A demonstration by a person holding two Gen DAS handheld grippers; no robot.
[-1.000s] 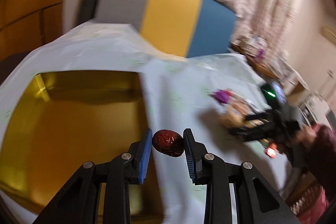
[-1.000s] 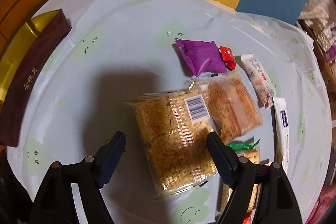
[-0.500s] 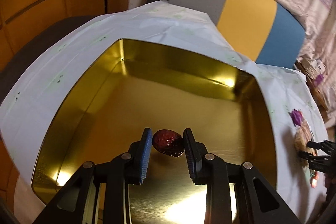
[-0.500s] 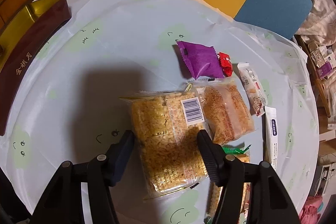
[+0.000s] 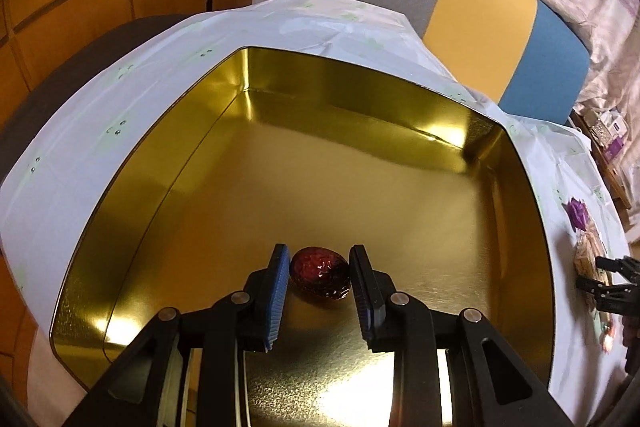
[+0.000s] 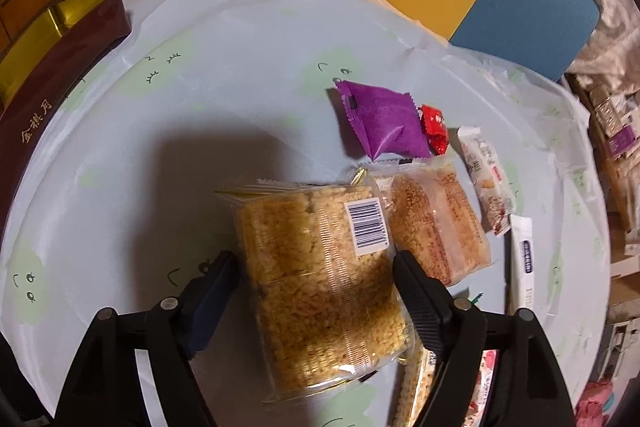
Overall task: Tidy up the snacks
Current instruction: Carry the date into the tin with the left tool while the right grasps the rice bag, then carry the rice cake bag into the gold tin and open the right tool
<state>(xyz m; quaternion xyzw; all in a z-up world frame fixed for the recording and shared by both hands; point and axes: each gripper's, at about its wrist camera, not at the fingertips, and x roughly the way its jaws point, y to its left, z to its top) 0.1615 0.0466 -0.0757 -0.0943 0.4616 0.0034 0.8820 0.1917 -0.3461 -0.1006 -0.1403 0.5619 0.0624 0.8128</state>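
Pinching a dark red date [image 5: 320, 273] with the left gripper [image 5: 319, 251], narrow-set, blue pads pressed against both sides of its shiny wrapper. Pointing steeply down into the open gold tin [image 5: 360, 95], over the near part of its bare floor, well away from the far walls. Touching the floor or hanging just above it: cannot tell. Sitting on a pale tablecloth [image 5: 100, 131] printed with little green faces, that tin, with a grey, yellow and blue chair [image 5: 480, 7] behind the table.

Over to the right gripper [image 6: 315, 259], spread wide and having just been opening. Straddling the big clear pack of golden rice crisps [image 6: 316, 307], barcode sticker up, flat on the cloth. Left finger just clear of the pack's edge, right finger right against the other edge, no squeeze to be seen, so nothing gripped.

Lying just beside that pack to the right, and touching it, a second clear pack of browner crisp cake [image 6: 436, 227]. Further back, a purple sachet [image 6: 384, 123] with a small red sweet [image 6: 434, 127] tucked against its right side. Right of those, a white snack bar [image 6: 486, 183], then a long white stick pack [image 6: 524, 259] nearer the table edge. More wrappers half hidden under the right finger, too covered to name.

Far left in the right wrist view, the tin's maroon outer wall with gold lettering, well apart from the snack pile. At the right edge of the left wrist view, black fingers poised over the same pile.
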